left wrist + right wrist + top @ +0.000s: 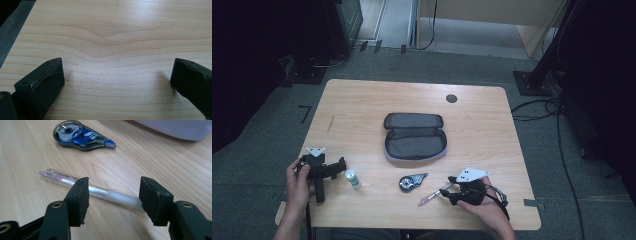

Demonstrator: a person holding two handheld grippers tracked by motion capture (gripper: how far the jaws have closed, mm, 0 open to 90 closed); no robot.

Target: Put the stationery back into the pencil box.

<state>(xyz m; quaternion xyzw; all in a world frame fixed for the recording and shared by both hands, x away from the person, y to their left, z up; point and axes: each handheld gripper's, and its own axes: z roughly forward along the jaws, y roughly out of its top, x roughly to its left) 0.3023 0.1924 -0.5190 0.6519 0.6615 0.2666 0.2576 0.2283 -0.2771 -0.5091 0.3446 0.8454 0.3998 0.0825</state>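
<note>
Pen (100, 191) lies flat on table (362, 100), on the near side of the pouch (415, 136), just right of the tape roller (80, 135). Right gripper (113, 192) jaws stand apart, released, astride the pen; pen runs crosswise between them, grip section in the gap, tip end behind the right jaw. No pad presses on it. Left gripper (117, 77) well left of the pouch, beside the glue stick (352, 178), jaws wide over bare wood.

1. Worktop (362, 100): pale wood, wavy grain; one dark round spot near far edge.
2. Pencil case (414, 136): grey, lying open; lighter grey rim.
3. Correction tape (80, 135): translucent dark blue, white lettering.
4. Pen (100, 192): clear barrel, pink core, frosted grip.
5. Small bottle (352, 178): white with green.
6. Jaws: matte black.
</note>
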